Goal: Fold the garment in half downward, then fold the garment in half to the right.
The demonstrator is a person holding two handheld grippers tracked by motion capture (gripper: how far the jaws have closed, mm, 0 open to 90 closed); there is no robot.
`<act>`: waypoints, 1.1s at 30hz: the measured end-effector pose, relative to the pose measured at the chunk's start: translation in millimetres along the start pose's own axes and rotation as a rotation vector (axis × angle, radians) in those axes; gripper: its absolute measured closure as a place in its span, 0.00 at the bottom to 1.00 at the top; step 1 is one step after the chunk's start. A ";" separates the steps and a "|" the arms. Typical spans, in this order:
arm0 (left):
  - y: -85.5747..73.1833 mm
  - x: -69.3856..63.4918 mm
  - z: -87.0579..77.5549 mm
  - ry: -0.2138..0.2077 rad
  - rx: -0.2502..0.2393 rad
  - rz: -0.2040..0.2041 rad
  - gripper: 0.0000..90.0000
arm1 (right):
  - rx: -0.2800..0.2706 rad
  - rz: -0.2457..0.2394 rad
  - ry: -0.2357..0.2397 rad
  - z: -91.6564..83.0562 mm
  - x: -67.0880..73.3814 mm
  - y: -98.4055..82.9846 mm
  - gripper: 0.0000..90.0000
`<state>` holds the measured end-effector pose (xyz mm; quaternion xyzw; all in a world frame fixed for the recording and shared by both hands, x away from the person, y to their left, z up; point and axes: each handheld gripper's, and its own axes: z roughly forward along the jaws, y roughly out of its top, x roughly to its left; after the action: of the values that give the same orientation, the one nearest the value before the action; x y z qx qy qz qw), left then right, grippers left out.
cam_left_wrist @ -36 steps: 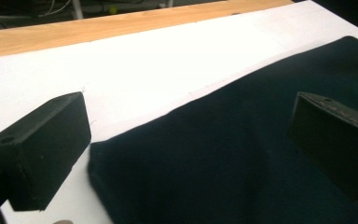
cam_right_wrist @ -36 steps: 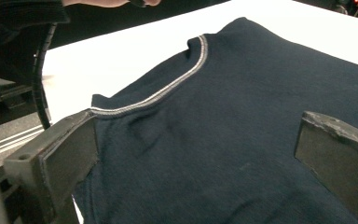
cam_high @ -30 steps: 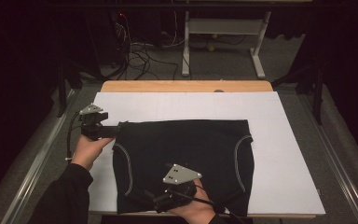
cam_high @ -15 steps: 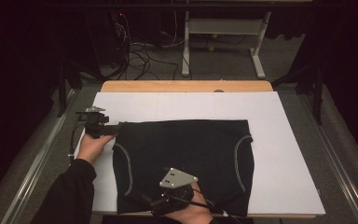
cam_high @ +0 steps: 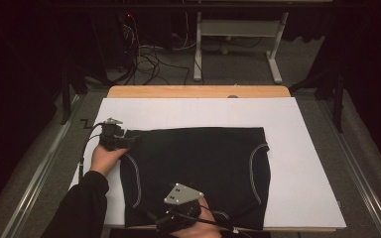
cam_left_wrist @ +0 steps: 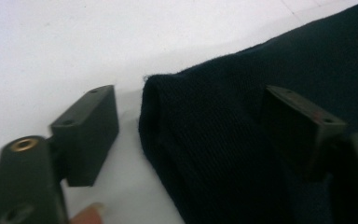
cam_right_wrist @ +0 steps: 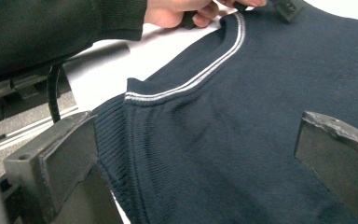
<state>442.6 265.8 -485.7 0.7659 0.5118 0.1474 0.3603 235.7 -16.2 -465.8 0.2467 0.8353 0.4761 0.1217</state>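
Observation:
A dark navy garment [cam_high: 198, 163] with pale seam stripes lies folded flat on the white board [cam_high: 297, 148]. My left gripper [cam_high: 128, 141] sits low at its far left corner. In the left gripper view that folded corner [cam_left_wrist: 214, 154] lies between the jaws of my left gripper [cam_left_wrist: 191, 100], which have just been closing; a strip of white still shows beside the left jaw. My right gripper [cam_high: 176, 210] is at the garment's near edge. In the right gripper view my right gripper [cam_right_wrist: 196, 135] stands open, its jaws wide over the ribbed hem [cam_right_wrist: 116, 149].
The board lies on a wooden table [cam_high: 198, 91] with metal rails [cam_high: 39, 168] along both sides. Bare white surface lies right of and beyond the garment. On the floor behind are cables [cam_high: 149, 54] and a desk frame [cam_high: 238, 29]. A dark sleeve [cam_high: 79, 208] enters from the lower left.
My left hand has sunk toward the board at the garment's far left corner, and its jaws have narrowed around the cloth. The right hand has stayed in place.

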 end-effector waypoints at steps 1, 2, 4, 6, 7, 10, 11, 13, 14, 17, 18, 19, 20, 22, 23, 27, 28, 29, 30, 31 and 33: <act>-0.8 -1.0 -0.4 -0.005 -0.003 0.009 0.40 | 0.002 -0.005 0.001 1.2 1.5 0.0 0.00; -1.7 -3.0 -0.7 -0.006 -0.003 0.021 0.44 | 0.004 -0.010 0.000 2.0 2.5 0.2 0.00; -4.0 -3.1 -2.2 -0.043 -0.014 0.026 0.60 | 0.004 -0.009 -0.004 3.8 6.1 1.0 0.00; -5.7 0.3 -3.7 -0.069 -0.024 -0.001 0.70 | 0.007 -0.010 -0.003 5.6 8.6 2.6 0.02; -6.2 2.0 -4.0 -0.085 -0.024 -0.015 0.73 | 0.013 -0.007 -0.002 6.4 9.5 3.4 0.03; -7.3 1.4 -4.5 -0.092 -0.031 -0.007 0.78 | 0.019 -0.013 0.005 11.6 13.6 7.1 0.03; -8.4 0.6 -5.7 -0.092 -0.045 0.000 0.79 | 0.019 -0.017 0.004 13.0 14.7 7.8 0.03; -11.5 -0.1 -9.5 -0.093 -0.090 0.008 0.80 | 0.023 -0.016 0.010 18.2 17.6 9.4 0.03; -12.6 -0.2 -10.8 -0.093 -0.102 0.003 0.80 | 0.025 -0.018 0.012 20.2 18.5 9.9 0.03; -14.3 -1.9 -12.4 -0.086 -0.118 0.018 0.80 | 0.046 -0.027 0.022 27.6 23.9 11.7 0.05; -14.8 -2.7 -12.8 -0.082 -0.123 0.021 0.80 | 0.057 -0.030 0.021 29.5 25.2 11.9 0.06; -15.0 -2.6 -12.9 -0.083 -0.124 0.020 0.80 | 0.082 -0.026 0.020 33.1 27.0 12.0 0.08; -14.9 -2.1 -12.8 -0.084 -0.123 0.016 0.80 | 0.094 -0.022 0.025 35.9 28.2 11.7 0.09; -14.9 -2.1 -12.7 -0.083 -0.123 0.015 0.80 | 0.120 -0.032 0.027 41.0 31.1 11.1 0.10; -15.0 -2.7 -12.7 -0.080 -0.122 0.019 0.80 | 0.129 -0.033 0.026 42.8 32.4 11.0 0.11; -15.1 -2.4 -12.9 -0.083 -0.120 0.017 0.80 | 0.159 -0.047 0.043 53.9 39.6 13.9 0.12; -15.1 -2.3 -12.9 -0.083 -0.120 0.012 0.80 | 0.165 -0.051 0.045 55.9 41.2 15.2 0.13; -15.2 -2.7 -12.9 -0.079 -0.118 0.015 0.80 | 0.175 -0.062 0.044 59.7 43.5 17.0 0.13; -15.3 -3.3 -12.9 -0.075 -0.119 0.019 0.80 | 0.187 -0.076 0.034 62.9 45.0 18.1 0.14; -15.4 -4.2 -13.0 -0.070 -0.118 0.024 0.80 | 0.201 -0.085 0.025 65.4 45.7 18.5 0.14; -15.7 -4.4 -13.2 -0.070 -0.116 0.021 0.80 | 0.227 -0.081 0.014 71.3 45.7 18.1 0.14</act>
<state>422.2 270.6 -486.9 0.7536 0.4815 0.1536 0.4204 233.6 68.0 -485.8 0.2216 0.8939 0.3749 0.1061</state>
